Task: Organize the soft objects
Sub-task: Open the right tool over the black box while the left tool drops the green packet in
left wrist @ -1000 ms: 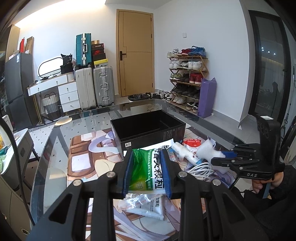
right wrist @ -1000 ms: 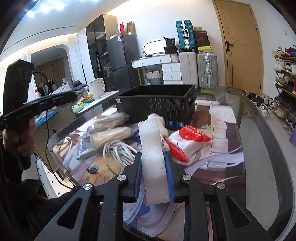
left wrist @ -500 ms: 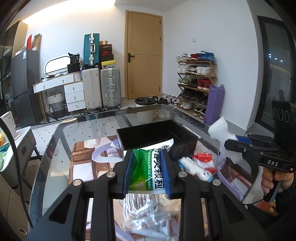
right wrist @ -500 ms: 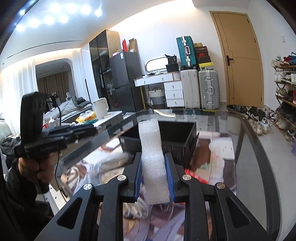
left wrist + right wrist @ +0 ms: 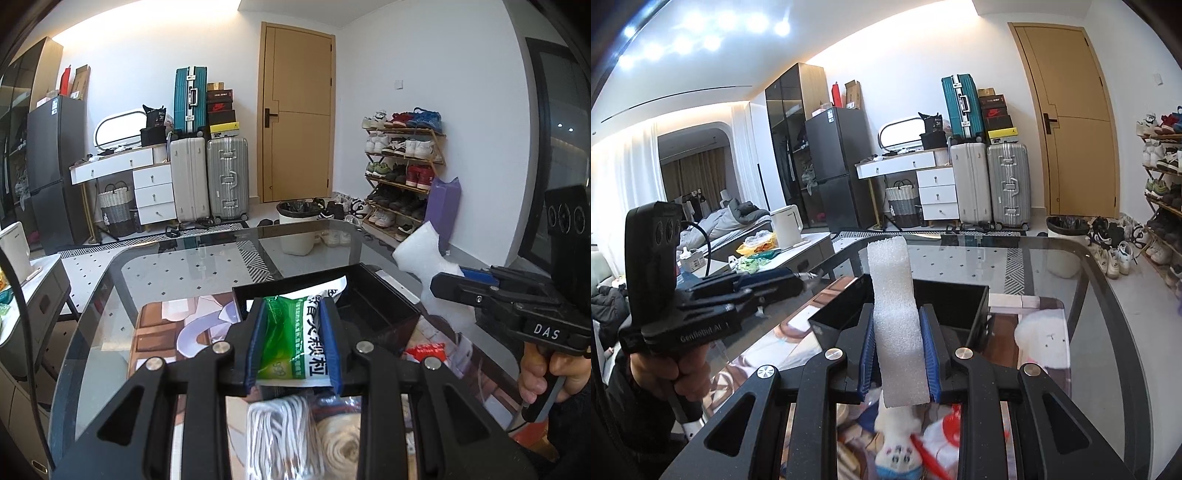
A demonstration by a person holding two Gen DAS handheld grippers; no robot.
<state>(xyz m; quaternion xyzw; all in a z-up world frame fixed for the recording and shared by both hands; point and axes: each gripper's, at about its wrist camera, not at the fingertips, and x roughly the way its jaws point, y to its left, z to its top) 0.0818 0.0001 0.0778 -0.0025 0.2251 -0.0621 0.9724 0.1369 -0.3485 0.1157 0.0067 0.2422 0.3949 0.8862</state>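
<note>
the left gripper [image 5: 293, 341] is clenched on a green-and-white packet [image 5: 291, 339], held above the near edge of the black box [image 5: 380, 314]. the right gripper [image 5: 899, 360] grasps a white foam strip [image 5: 895, 317] upright, just before the same box on the glass table [image 5: 1108, 332].

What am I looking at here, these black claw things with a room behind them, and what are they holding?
These are two hand-held grabbing tools, one in each of a person's hands, each with a wide-angle camera looking along its two fingers. One picture comes from the left tool, the other from the right.

The left gripper is clamped on a green and white plastic packet. The right gripper squeezes a white foam strip that sticks up between its blue pads. Each tool also shows in the other's picture, off to the side.

Below them is a glass table with an open black rectangular box, and bagged bundles of white cord close under the left tool.
</note>
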